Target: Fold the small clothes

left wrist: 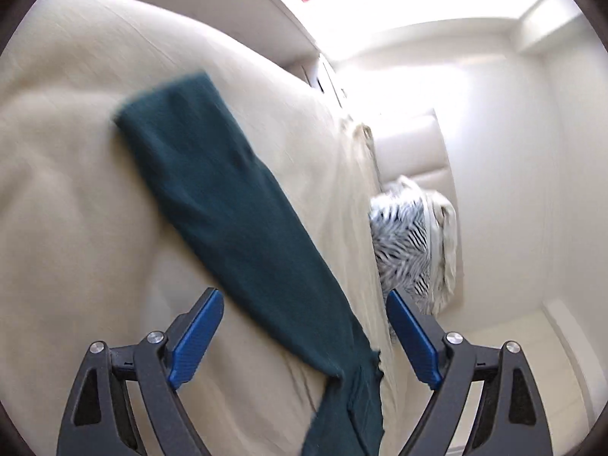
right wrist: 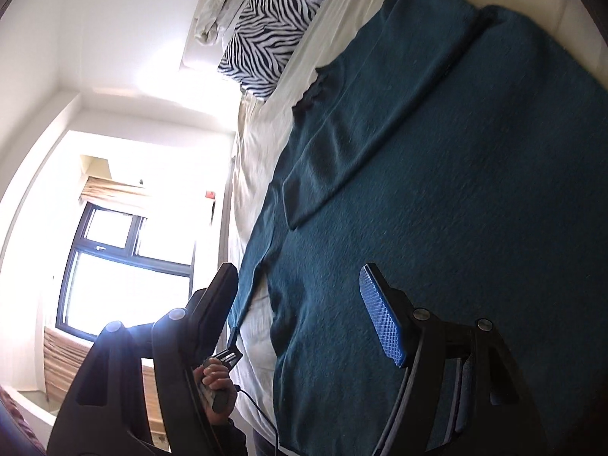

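- Left gripper (left wrist: 304, 326) sits nearest in the left wrist view, blue pads (left wrist: 195, 342) spread wide apart, holding nothing; the sleeve (left wrist: 228, 212) runs between them without touching either pad.
- Right gripper (right wrist: 300, 311) is likewise wide apart and grips nothing; it hovers over the sweater (right wrist: 437, 209), one finger past the sweater's edge, the other above the cloth.
- No brand, label or writing can be read in either view.
- The left wrist view is motion-blurred; the sleeve's lower end runs out of frame at the bottom.
- In the right wrist view the sweater is cut off at the right and bottom edges, so its full shape cannot be told.
- A hand (right wrist: 216, 380) gripping a handle shows partly behind the right gripper's dark finger.
- The sweater is dark teal, a fuzzy knit, lying flat on the cream bed (right wrist: 258, 159), with one sleeve folded across its body.
- A zebra pillow (right wrist: 273, 34) lies at the bed's far end, apart from the sweater.
- A window (right wrist: 121, 266) is glaring, overexposed.
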Demonstrator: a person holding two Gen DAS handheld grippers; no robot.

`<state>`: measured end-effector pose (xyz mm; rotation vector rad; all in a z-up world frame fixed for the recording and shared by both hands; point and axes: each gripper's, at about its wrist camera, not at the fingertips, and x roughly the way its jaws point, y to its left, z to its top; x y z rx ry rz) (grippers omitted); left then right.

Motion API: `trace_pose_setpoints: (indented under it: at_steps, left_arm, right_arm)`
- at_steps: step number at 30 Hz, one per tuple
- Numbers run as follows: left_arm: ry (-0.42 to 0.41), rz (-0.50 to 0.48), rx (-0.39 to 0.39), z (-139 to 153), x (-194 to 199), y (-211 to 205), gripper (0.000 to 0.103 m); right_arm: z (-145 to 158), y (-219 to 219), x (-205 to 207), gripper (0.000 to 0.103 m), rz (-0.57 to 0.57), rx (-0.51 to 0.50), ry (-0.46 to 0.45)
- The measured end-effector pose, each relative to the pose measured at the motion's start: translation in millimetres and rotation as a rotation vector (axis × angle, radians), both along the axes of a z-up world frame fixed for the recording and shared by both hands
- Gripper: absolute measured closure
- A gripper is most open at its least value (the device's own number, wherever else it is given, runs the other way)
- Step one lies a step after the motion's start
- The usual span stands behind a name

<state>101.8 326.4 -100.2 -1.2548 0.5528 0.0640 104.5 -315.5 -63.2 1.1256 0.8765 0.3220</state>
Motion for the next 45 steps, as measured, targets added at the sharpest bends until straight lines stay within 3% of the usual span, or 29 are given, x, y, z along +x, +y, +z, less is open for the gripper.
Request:
trace_pose_setpoints:
  at_steps: [6,8,10,11,12,13,14,15,17,19,22,25,28,31,34,36,37,38,39,42,45]
  left_arm:
    - [0.082,0.189,-0.139,-30.5,-6.3,48.5,0.02]
    - [0.083,0.225,-0.139,-32.4,0.7,49.1,0.02]
    - [0.096,0.235,-0.112,-30.9,13.7,47.8,0.026]
    - [0.098,0.234,-0.106,-30.8,22.6,48.8,0.037]
    - [0.096,0.225,-0.11,-32.6,31.6,48.9,0.056]
    - [0.1,0.211,-0.126,-37.3,40.0,54.8,0.067]
    - [0.117,0.197,-0.144,-42.3,50.0,54.6,0.089]
    - [0.133,0.189,-0.157,-45.3,57.5,52.7,0.096]
    - [0.145,0.185,-0.112,-35.6,65.5,42.1,0.096]
    - [0.09,0.111,-0.015,-5.6,75.3,19.7,0.096]
    - [-0.005,-0.103,0.237,55.0,101.8,-54.1,0.096]
    - [-0.071,-0.358,0.531,95.2,118.4,-164.5,0.095]
    - [-0.115,-0.595,0.821,93.8,116.7,-289.4,0.094]
    - [-0.094,-0.812,1.042,52.5,101.9,-386.0,0.09]
    - [-0.008,-0.95,1.125,0.6,95.5,-426.0,0.081]
    - [-0.022,-0.936,1.169,-4.5,69.9,-419.6,0.073]
    - [-0.031,-0.929,1.149,0.0,64.5,-411.5,0.063]
    - [-0.031,-0.913,1.119,3.2,64.5,-404.2,0.038]
    - [-0.038,-0.882,1.086,5.6,64.0,-393.8,0.026]
    - [-0.019,-0.862,0.974,1.9,68.0,-373.1,0.024]
    - [-0.026,-0.854,0.922,-2.5,65.7,-365.5,0.024]
  right_arm:
    - [0.6,45.2,-5.2,0.036,0.039,-0.007,0.019]
    - [3.5,49.0,-5.7,0.036,0.037,-0.014,0.018]
    - [4.2,50.7,-3.1,0.036,0.037,-0.018,0.021]
    - [4.8,50.2,-4.5,0.036,0.036,-0.019,0.023]
    - [5.6,48.6,-6.4,0.036,0.033,-0.02,0.023]
    - [6.5,46.6,-9.0,0.036,0.03,-0.022,0.021]
    - [7.2,41.2,-10.0,0.036,0.026,-0.023,0.02]
    - [8.3,38.8,-13.4,0.036,0.021,-0.026,0.017]
    - [8.7,33.0,-18.3,0.036,0.009,-0.029,0.012]
    - [8.2,27.5,-24.8,0.036,0.002,-0.03,0.009]
    - [6.7,15.3,-27.1,0.036,-0.01,-0.041,0.004]
    - [2.6,6.1,-29.9,0.036,-0.033,-0.02,0.004]
    - [-1.6,-2.9,-33.4,0.036,-0.052,-0.009,0.004]
    - [-5.4,-7.3,-32.9,0.036,-0.053,-0.011,0.014]
    - [-10.9,-10.4,-18.6,0.036,-0.029,-0.055,0.045]
    - [-11.2,-7.2,-7.4,0.036,0.003,-0.092,0.056]
    - [-11.9,-3.2,0.8,0.036,0.018,-0.106,0.056]
    - [-13.2,1.7,10.5,0.036,0.037,-0.113,0.057]
    - [-14.9,7.7,21.7,0.036,0.056,-0.121,0.062]
    - [-24.7,31.1,58.7,0.036,0.113,-0.127,0.096]
    - [-40.9,53.5,95.2,0.036,0.147,-0.085,0.147]
